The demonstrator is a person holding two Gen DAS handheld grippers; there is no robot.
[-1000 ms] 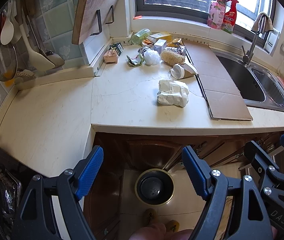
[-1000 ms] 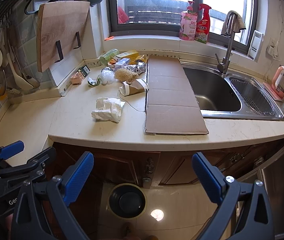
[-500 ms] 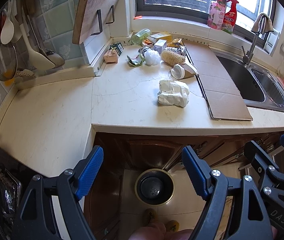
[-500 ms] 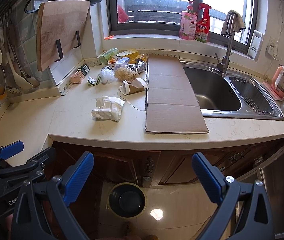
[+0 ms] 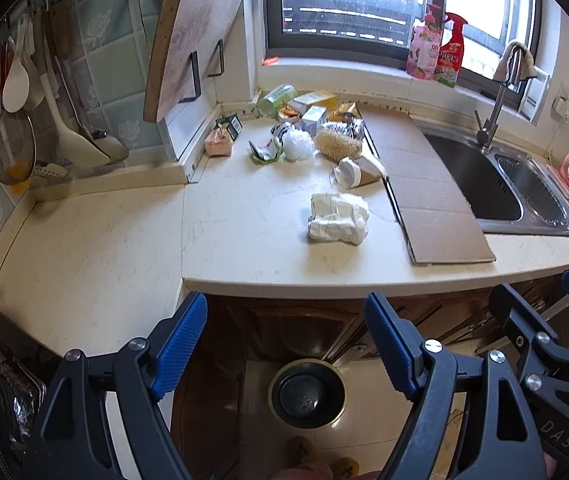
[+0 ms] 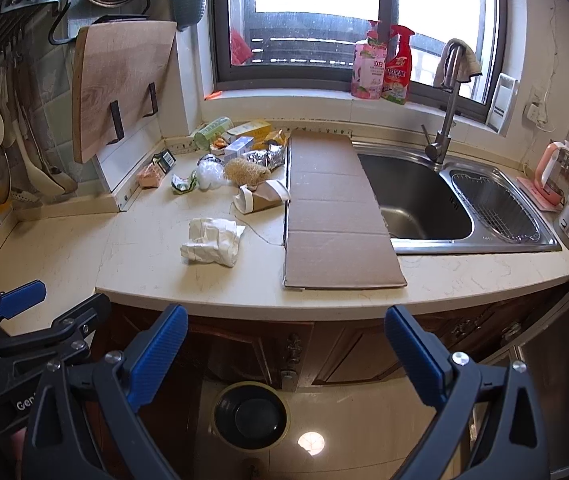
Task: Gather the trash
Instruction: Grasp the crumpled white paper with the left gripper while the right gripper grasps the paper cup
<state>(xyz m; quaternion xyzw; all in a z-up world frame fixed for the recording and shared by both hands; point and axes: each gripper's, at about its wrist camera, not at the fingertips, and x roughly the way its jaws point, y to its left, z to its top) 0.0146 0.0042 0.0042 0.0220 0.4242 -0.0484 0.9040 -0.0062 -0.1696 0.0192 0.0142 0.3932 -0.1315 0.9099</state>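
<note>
Kitchen: cream countertop is running under the window, bin sitting on the floor below.
Trash: crumpled white paper is lying nearest, beyond both jaws, more litter far behind.
Left gripper: gaping wide, empty, aiming closest.
Right gripper: gaping wide, empty, paper lying far-left.

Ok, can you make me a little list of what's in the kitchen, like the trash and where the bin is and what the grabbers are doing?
nearest trash: crumpled white paper on the counter
more trash: tipped paper cup, flat cardboard beside the sink, small wrappers heaped by the back wall
bin: round trash bin on the floor, below the counter edge
left gripper: open, empty
right gripper: open, empty
</note>
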